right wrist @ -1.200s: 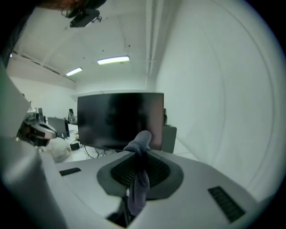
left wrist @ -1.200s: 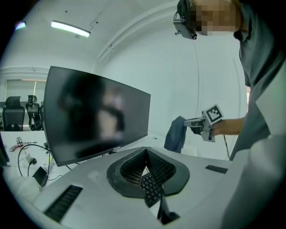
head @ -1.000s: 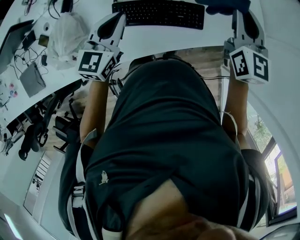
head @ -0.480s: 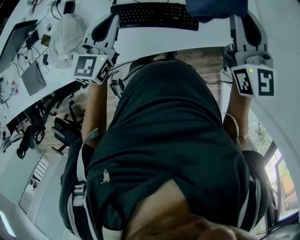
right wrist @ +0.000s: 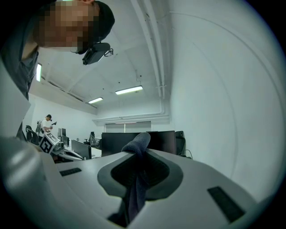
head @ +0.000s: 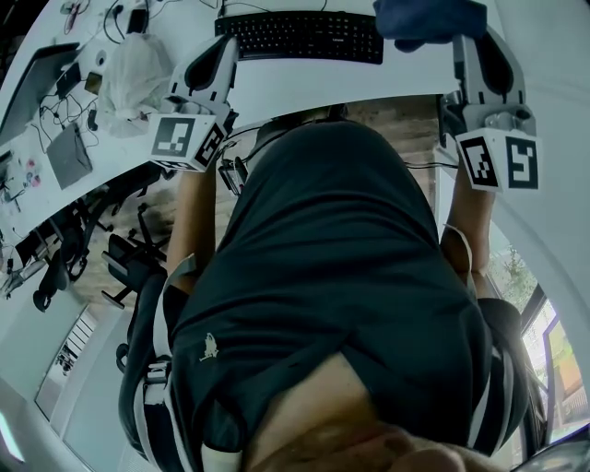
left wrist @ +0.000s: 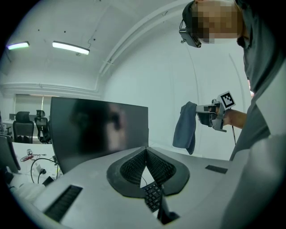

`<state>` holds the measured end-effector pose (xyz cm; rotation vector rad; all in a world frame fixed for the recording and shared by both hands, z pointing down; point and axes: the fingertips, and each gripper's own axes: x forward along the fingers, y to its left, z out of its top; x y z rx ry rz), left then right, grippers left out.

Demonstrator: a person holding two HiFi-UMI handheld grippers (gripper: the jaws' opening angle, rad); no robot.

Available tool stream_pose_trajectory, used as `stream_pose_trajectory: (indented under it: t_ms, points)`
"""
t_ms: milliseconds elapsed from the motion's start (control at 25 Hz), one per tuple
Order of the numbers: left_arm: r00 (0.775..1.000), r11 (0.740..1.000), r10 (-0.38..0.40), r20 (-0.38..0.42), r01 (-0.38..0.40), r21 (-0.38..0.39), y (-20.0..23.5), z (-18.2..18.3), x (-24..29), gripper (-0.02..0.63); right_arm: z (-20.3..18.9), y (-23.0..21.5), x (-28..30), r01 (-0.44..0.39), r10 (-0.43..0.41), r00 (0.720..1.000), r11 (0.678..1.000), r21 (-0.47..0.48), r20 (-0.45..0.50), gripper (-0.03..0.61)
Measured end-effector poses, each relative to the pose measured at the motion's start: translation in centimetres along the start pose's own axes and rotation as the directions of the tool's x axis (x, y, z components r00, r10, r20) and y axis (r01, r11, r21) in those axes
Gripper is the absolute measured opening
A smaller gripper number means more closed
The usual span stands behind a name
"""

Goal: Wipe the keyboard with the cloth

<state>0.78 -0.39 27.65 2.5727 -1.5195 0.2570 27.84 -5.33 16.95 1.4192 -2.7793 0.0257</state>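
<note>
The black, flat computer keyboard (head: 300,37) lies on the white table (head: 304,88) in front of the person. The dark blue fabric cloth (head: 429,20) is not on it. The cloth hangs in the air at the keyboard's right end, pinched in the right tongs (right wrist: 137,154), whose jaws are clamped on a bunched fold with the rest of the cloth trailing down between them. Seen from the left gripper view, the cloth dangles loose and appears clear of the keys. The left tongs (left wrist: 145,154) hover near the keyboard's left end, their tips together on nothing, and a few keys show through the gap below the tips. A black monitor (left wrist: 98,134) stands behind the keyboard, and a crumpled white plastic bag (head: 134,74) lies on the table to the keyboard's left. By this showing the cloth is in hand and brought to the keyboard, but the wiping itself looks undone: the cloth has yet to be lowered onto the keys and drawn across them.
</note>
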Motion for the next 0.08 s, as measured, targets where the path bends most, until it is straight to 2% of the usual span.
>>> stream_pose_trajectory:
  t_ms: [80]
  points:
    - [1.000,1.000,-0.001,0.003,0.001,0.003,-0.36,0.33,0.20,0.006,0.08,-0.45,-0.23,0.002,-0.002,1.000,1.000,-0.002,-0.001,0.029]
